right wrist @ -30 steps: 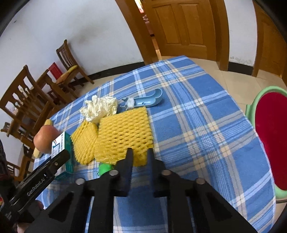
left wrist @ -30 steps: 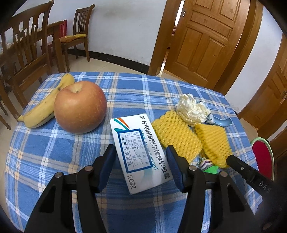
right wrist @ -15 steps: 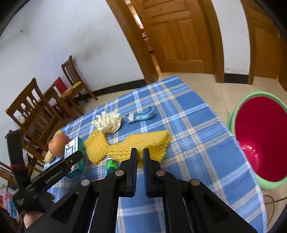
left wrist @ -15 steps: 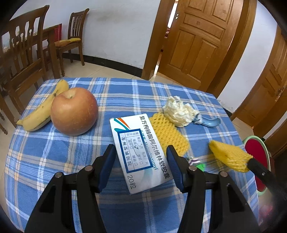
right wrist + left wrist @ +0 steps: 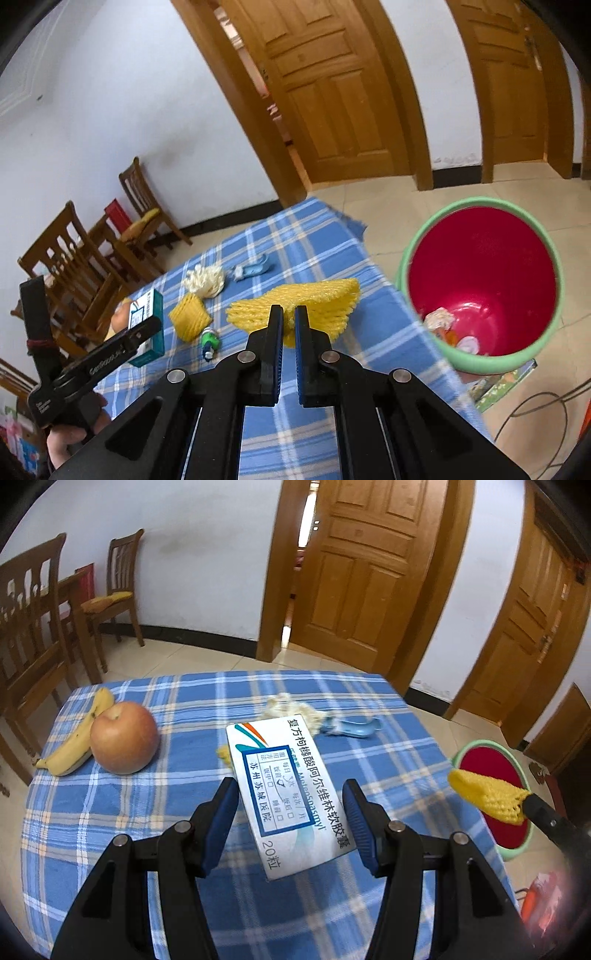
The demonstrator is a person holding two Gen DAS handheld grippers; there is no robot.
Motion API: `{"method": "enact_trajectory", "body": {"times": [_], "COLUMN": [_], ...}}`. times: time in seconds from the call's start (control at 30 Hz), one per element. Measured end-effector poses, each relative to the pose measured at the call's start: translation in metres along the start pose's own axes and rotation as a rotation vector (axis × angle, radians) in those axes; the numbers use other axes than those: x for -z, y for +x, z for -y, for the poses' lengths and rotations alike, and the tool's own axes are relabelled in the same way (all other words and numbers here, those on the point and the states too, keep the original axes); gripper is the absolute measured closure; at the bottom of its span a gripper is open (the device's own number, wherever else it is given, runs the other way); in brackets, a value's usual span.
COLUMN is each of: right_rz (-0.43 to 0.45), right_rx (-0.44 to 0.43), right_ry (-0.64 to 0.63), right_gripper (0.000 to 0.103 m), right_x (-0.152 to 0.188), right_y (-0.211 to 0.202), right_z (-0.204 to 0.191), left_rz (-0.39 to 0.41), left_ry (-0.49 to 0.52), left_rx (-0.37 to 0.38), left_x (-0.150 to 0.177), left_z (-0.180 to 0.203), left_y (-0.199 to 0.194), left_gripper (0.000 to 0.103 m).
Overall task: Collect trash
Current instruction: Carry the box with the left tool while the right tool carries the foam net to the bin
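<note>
My left gripper [image 5: 290, 788] is shut on a white and teal medicine box [image 5: 280, 771], held tilted above the blue checked tablecloth [image 5: 369, 768]. My right gripper [image 5: 289, 312] is shut on a yellow foam net [image 5: 325, 299], which hangs in the air near the table's right edge, beside the red bin with a green rim [image 5: 476, 202]. The bin stands on the floor and holds a few scraps. A second yellow net [image 5: 190, 317], a crumpled tissue [image 5: 205, 280], a blue plastic piece [image 5: 251, 269] and a small green tube [image 5: 209, 339] lie on the cloth.
An apple [image 5: 123, 736] and a banana [image 5: 74, 746] rest at the table's left side. Wooden chairs [image 5: 33, 627] stand beyond the left edge, and wooden doors [image 5: 365, 572] behind. A cable [image 5: 535, 410] and a book lie on the floor by the bin.
Both grippers have risen. The right one closed on the yellow net and carried it off the cloth to the right, beside the bin. The left one lifted the medicine box.
</note>
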State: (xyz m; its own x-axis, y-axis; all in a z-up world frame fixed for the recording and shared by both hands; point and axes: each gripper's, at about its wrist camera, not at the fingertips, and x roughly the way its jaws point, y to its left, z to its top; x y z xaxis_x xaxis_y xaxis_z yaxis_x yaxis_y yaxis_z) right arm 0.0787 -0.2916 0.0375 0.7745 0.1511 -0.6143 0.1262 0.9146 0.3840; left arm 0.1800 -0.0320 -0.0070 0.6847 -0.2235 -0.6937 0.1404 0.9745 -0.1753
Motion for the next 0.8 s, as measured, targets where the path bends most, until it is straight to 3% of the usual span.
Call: {"method": "enact_trajectory", "body": {"times": [0.47,0.8], "right_rz": [0.080,0.103], "right_rx": [0.012,0.046], "right_ry": [0.061,0.115], "right_gripper": [0.097,0.098], "right_x": [-0.020,-0.030], "right_y": [-0.036,-0.042], "right_z": [0.051,0.102], "left_rz": [0.006,-0.012], "left_ry": [0.090,0.151], "left_rx": [0.115,0.156], "left_x": [-0.005,-0.007], "left_z": [0.078,0.134], "left_y": [-0.031,-0.021], "left_gripper": [0.044,0.044]}}
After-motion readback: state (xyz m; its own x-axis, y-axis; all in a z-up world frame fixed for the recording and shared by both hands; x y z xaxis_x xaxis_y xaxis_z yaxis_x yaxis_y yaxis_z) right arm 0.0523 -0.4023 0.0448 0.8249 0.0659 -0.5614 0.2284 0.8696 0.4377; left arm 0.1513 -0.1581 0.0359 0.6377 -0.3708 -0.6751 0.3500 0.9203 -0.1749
